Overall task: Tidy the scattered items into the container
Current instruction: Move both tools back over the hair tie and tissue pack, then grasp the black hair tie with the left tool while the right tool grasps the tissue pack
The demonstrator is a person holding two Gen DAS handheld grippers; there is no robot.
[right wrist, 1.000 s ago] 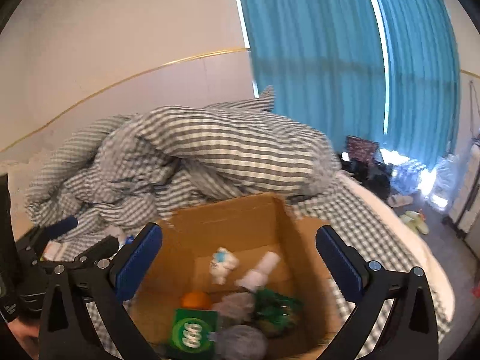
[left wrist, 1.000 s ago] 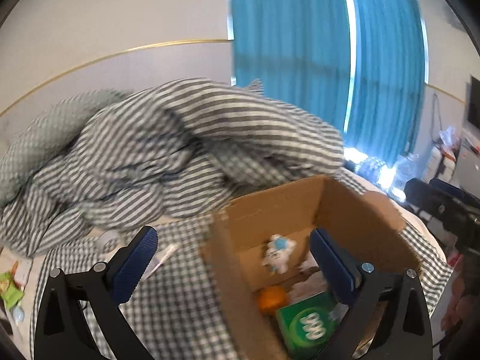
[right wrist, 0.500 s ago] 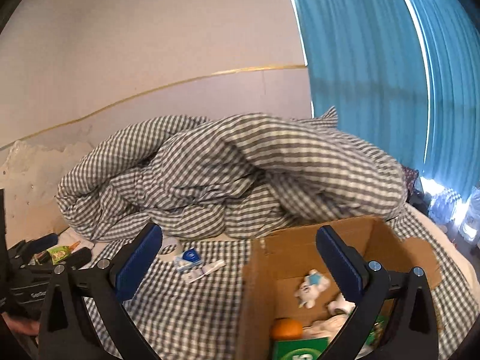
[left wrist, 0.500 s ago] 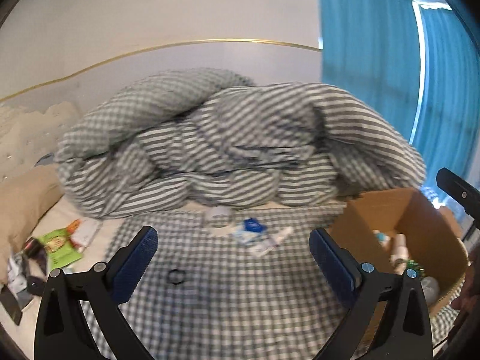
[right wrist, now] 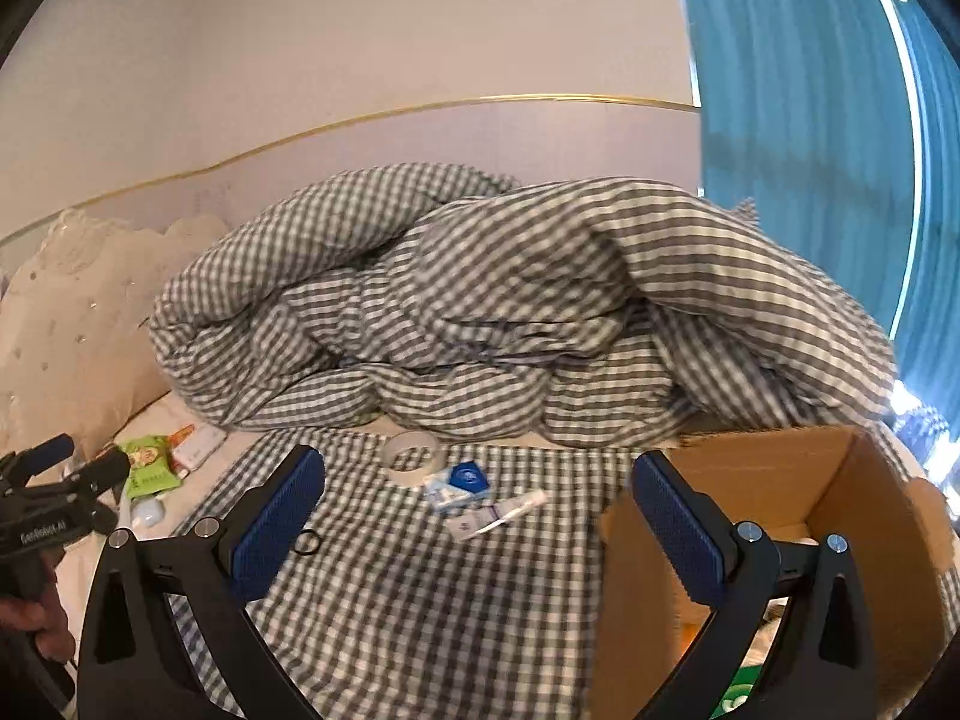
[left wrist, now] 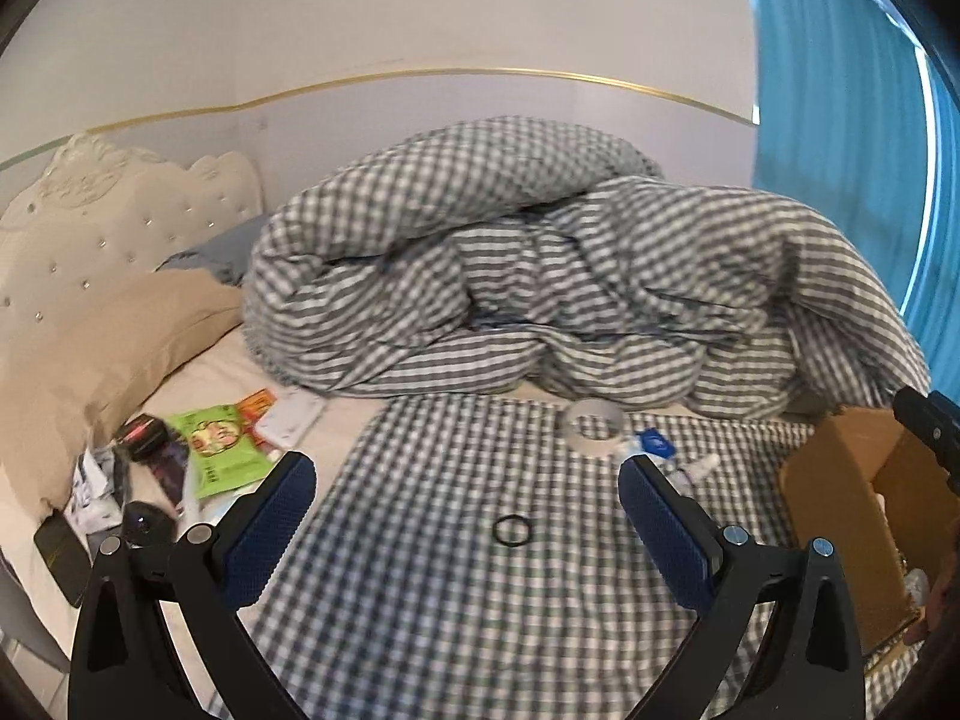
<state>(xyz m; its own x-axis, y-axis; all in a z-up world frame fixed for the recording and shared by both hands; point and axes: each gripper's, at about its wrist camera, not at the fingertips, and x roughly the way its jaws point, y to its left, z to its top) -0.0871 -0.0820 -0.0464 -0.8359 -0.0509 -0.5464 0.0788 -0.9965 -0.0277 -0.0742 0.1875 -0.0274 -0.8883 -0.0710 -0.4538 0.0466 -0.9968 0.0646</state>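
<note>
Left wrist view: the left gripper (left wrist: 465,516) hangs released and empty above the bed, blue-padded jaws spread wide. Between them, flat on the grey-and-white checked sheet (left wrist: 456,600), lies a thin black elastic ring (left wrist: 512,531). Farther off sits a white roll of tape (left wrist: 593,427), on its side with the hole facing up. Just right of it are a small white packet with a round blue emblem (left wrist: 654,443) and a slim white tube (left wrist: 699,468). Far left, beside a beige pillow (left wrist: 102,348), is a pile with a green snack packet (left wrist: 219,447) and dark gadgets. A rumpled checked duvet (left wrist: 570,288) fills the far side.

From the right wrist, the right gripper (right wrist: 477,516) is likewise released and holds nothing. The brown cardboard box (right wrist: 636,612) stands near right, open at the top. Its inside is mostly hidden by the near wall and the gripper; only pale and green scraps show low down, too hidden to name.

As a judgement, all these things are light. The ring is limp and lies flush, so it would need pinching across one side of the loop, pressing slightly into the soft sheet. The tape roll is stiff and should take a grip across its wall, one finger inside the hole. The packet is thin and may slide, and the tube may roll; taking it across its middle seems safest.
</note>
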